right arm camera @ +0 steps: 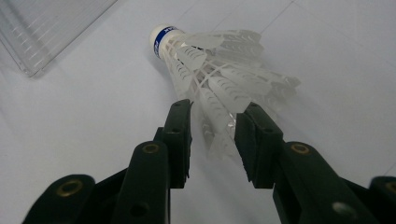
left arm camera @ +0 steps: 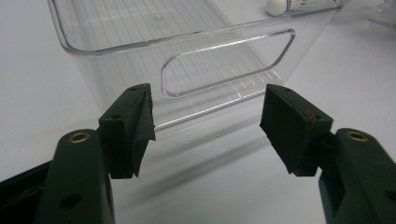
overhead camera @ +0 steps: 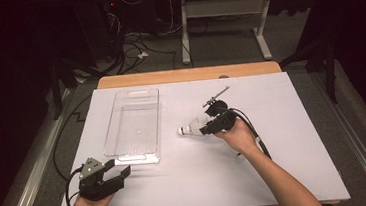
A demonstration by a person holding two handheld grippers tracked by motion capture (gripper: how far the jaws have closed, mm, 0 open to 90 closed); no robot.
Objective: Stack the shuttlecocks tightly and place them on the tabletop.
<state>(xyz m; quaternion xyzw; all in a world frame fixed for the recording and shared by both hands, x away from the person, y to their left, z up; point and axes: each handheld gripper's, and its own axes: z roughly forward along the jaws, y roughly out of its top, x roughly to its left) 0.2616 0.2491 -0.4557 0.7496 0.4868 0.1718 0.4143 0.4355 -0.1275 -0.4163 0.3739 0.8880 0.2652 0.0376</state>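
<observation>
Right gripper view has my right gripper (right arm camera: 212,135) with its jaws narrowed around the feather skirt of the white shuttlecock (right arm camera: 210,70), the pads at the flared end and the cork tip with its blue band pointing away from me; the jaws look like they're just pinching the feathers, though I can't tell how firm the contact is. From the high view the shuttlecock (overhead camera: 189,128) sits right of centre on the table, just beside the clear plastic bin (overhead camera: 133,125) but apart from its wall. My read is this is the grasp step, bin likely the drop target. To do it well I'd close gently, feathers crush easily, and grip lower toward the cork if it slips; lift straight before swinging left so the skirt doesn't drag. Left gripper (overhead camera: 102,180) rests near the front left corner, jaws wide with nothing in them, facing the bin's handle cut-out (left arm camera: 229,60), ready to steady the bin if it slides. A thin metal tool (overhead camera: 216,94) lies behind the right hand (overhead camera: 238,136), can't tell what it is. Surface is a white sheet (overhead camera: 283,124) over a wooden table (overhead camera: 188,75), smooth, so things may skid. Room is dark, cables on the floor (overhead camera: 131,50) and a white desk frame (overhead camera: 223,9) behind
</observation>
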